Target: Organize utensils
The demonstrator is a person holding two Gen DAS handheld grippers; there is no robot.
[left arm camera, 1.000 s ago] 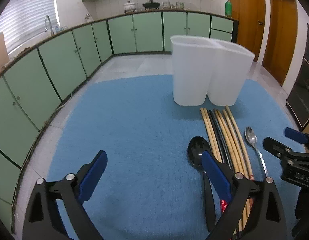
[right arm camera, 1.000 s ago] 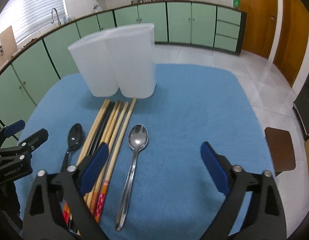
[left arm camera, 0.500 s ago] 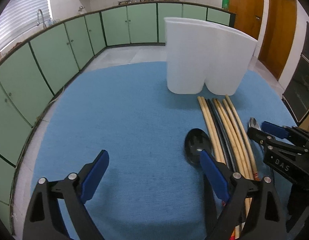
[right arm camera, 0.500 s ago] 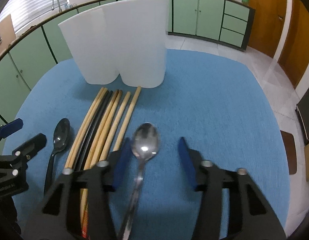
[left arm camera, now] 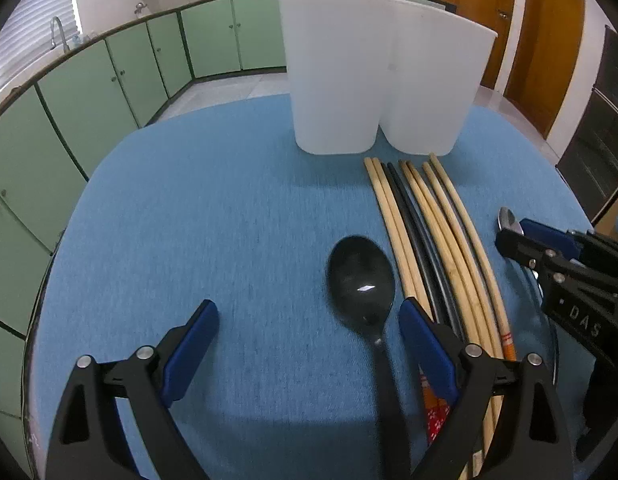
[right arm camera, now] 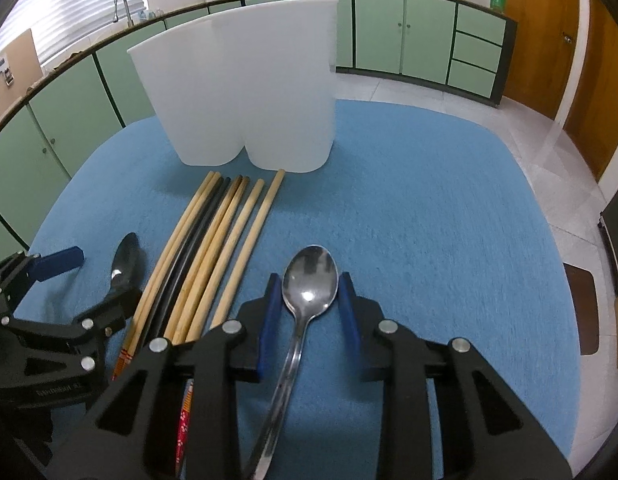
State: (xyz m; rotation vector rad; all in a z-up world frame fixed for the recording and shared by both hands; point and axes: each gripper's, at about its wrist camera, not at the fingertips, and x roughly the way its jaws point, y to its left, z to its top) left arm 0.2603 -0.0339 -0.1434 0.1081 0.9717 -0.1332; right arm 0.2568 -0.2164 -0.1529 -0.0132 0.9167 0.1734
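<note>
Right wrist view puts my right tongs [right arm camera: 307, 312] low over the blue tabletop [right arm camera: 429, 220], their blue pads narrowed around the neck of the steel spoon [right arm camera: 309, 280] but not clearly touching it; its bowl pokes out just past the tips. Half a second ago those pads stood wider and farther back. My left tongs [left arm camera: 309, 344] are spread wide, the black spoon [left arm camera: 363, 280] lying between the pads, close to the right one; they have crept forward since. Between the two spoons lies a row of chopsticks [right arm camera: 213, 248], slim round rods, mostly pale wood with one black pair, tips pointing at the holder [right arm camera: 245, 92]. That holder is matte white plastic, two tall rounded cups joined side by side, upright just beyond the chopsticks. Tabletop cover looks felt-like.
</note>
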